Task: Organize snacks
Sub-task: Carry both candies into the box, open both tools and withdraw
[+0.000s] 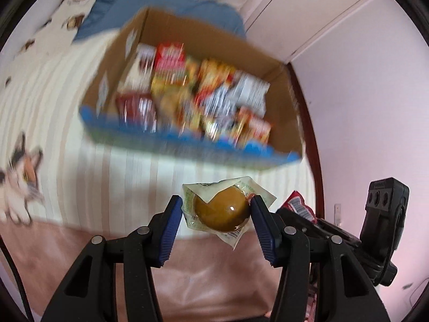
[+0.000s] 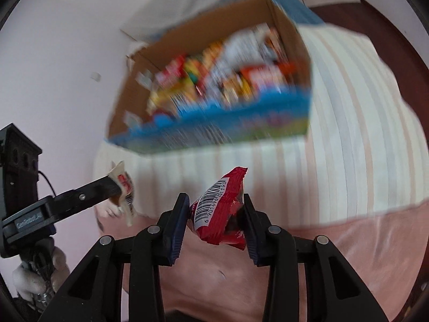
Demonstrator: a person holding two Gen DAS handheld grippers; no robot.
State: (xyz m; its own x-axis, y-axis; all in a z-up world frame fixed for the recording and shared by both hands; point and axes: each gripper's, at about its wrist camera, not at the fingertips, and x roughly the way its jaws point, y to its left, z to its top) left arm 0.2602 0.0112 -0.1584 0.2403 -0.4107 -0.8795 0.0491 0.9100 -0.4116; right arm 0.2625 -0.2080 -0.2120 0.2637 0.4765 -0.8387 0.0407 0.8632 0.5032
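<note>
The left tool (image 1: 216, 207) is clenched on a clear-wrapped brown bun (image 1: 221, 209), low centre of its view; soft and light, so it wants a gentle hold across its round middle. The right tool (image 2: 216, 210) grips a red snack packet (image 2: 218, 214), crinkly, slippery film best taken mid-body. Both tools tilt steeply down, the blurred snack box (image 1: 150, 141) on the striped bed (image 1: 53, 102) above them in frame.
</note>
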